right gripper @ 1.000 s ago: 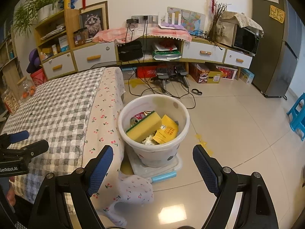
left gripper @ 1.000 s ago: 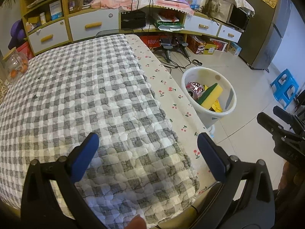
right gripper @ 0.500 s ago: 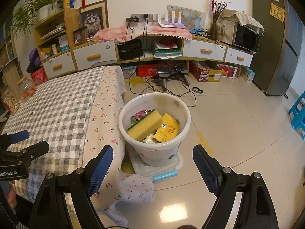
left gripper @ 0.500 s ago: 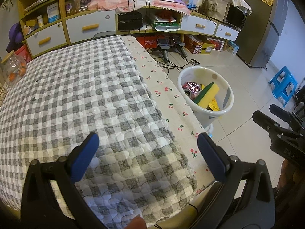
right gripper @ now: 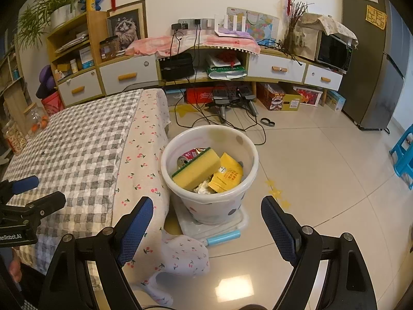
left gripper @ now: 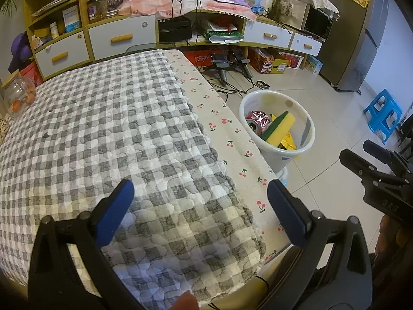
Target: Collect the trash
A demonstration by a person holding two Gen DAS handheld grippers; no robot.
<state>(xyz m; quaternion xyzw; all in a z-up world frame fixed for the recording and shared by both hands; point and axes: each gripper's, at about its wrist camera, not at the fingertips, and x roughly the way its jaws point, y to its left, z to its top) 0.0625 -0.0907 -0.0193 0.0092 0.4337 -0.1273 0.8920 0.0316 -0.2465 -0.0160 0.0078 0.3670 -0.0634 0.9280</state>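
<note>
Both grippers spread wide, nothing pinched: left gripper over the quilt beside the bin, right gripper just short of the bin. Inside the bin: sponge, yellow packet, can, tissue. Quilt bare of trash. Likely finished, little left.

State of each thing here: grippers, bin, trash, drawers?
Left gripper: open, holding nothing, over the bed.
Right gripper: open, holding nothing, facing the bin.
Bin: upright, on the floor, part full.
Sponge: in the bin, on top.
Yellow packet: in the bin.
Drawers: shut.
</note>
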